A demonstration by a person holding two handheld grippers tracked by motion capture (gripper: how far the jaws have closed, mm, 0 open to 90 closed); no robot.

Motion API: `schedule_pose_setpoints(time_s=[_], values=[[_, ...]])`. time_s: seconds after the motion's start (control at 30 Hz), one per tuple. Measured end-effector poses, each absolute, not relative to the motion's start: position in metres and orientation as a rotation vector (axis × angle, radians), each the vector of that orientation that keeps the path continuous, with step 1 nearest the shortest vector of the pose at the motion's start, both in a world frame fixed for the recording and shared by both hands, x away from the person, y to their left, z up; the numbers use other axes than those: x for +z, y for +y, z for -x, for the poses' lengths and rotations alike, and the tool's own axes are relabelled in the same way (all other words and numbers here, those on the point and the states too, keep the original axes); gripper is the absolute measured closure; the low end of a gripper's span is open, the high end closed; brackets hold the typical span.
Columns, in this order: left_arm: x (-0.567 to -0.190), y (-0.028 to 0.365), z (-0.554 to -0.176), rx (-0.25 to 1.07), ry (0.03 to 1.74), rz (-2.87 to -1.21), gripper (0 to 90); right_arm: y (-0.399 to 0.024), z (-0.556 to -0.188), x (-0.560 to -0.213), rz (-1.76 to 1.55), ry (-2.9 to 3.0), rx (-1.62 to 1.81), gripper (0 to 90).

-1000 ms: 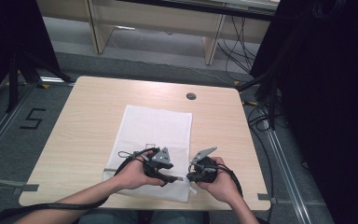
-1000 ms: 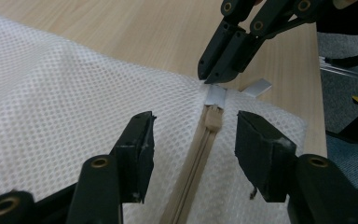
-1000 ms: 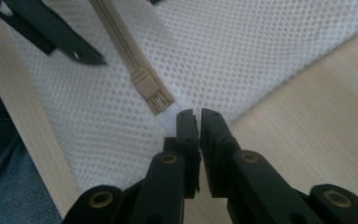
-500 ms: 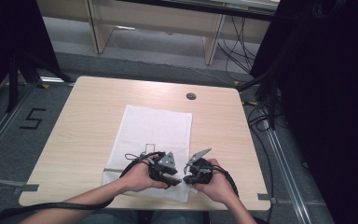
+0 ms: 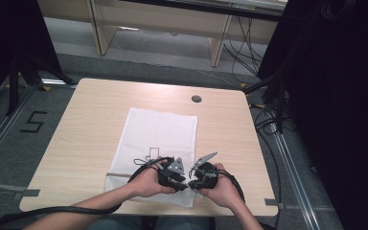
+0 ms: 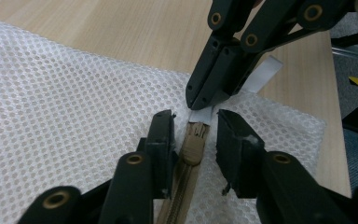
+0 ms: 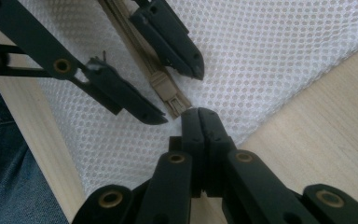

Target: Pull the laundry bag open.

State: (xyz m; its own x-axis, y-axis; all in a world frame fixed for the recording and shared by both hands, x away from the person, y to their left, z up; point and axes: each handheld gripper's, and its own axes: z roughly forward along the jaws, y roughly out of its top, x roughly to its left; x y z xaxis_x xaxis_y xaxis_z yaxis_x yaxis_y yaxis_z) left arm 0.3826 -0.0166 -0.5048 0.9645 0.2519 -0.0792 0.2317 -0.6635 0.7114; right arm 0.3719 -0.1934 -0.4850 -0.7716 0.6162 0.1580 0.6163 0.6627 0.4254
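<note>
A white mesh bag (image 5: 158, 134) lies flat on the wooden table (image 5: 100, 105), its beige zipper at the near edge. My left gripper (image 6: 196, 115) is open; its jaws have just been closing and stand either side of the beige zipper pull (image 6: 195, 144) without pressing on it. My right gripper (image 7: 199, 112) is shut on the white fabric tab (image 6: 263, 77) at the zipper's end, tip to tip with the left gripper (image 7: 179, 95). In the high view both hands hold the left gripper (image 5: 179, 181) and right gripper (image 5: 192, 179) close together over the bag's near right corner.
A round cable hole (image 5: 196, 98) sits near the table's far edge. Bare wood runs left and right of the bag. Cables trail from both grippers off the near edge. Dark curtains and desk legs stand beyond the table.
The two grippers have drawn slightly closer together over the bag's near edge. The bag has not moved.
</note>
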Motion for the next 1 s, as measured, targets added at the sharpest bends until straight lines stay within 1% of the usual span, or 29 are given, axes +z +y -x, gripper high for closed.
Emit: schedule_pose_setpoints(time_s=[0.2,0.27,0.33,0.43,0.7,1.0], values=[[-0.5063,-0.0178,-0.3820,0.040,0.329,-2.323,69.6,-0.1947,-0.3732,-0.4853,1.050,-2.869,-0.742,90.0],[-0.5062,-0.0184,-0.3828,0.049,0.301,-2.332,70.8,-0.1944,-0.3727,-0.4851,1.065,-2.857,-0.733,90.0],[-0.5061,-0.0215,-0.3808,0.043,0.318,-2.315,72.8,-0.1942,-0.3735,-0.4859,1.040,-2.879,-0.751,90.0],[-0.5036,-0.0231,-0.3821,0.064,0.271,-2.356,75.3,-0.1931,-0.3725,-0.4852,1.046,-2.886,-0.736,90.0],[-0.5000,-0.0253,-0.3833,0.055,0.261,-2.390,81.4,-0.1931,-0.3723,-0.4852,1.058,-2.880,-0.735,90.0],[-0.5005,-0.0238,-0.3856,0.033,0.261,-2.383,82.2,-0.1929,-0.3718,-0.4851,1.070,-2.877,-0.733,90.0]])
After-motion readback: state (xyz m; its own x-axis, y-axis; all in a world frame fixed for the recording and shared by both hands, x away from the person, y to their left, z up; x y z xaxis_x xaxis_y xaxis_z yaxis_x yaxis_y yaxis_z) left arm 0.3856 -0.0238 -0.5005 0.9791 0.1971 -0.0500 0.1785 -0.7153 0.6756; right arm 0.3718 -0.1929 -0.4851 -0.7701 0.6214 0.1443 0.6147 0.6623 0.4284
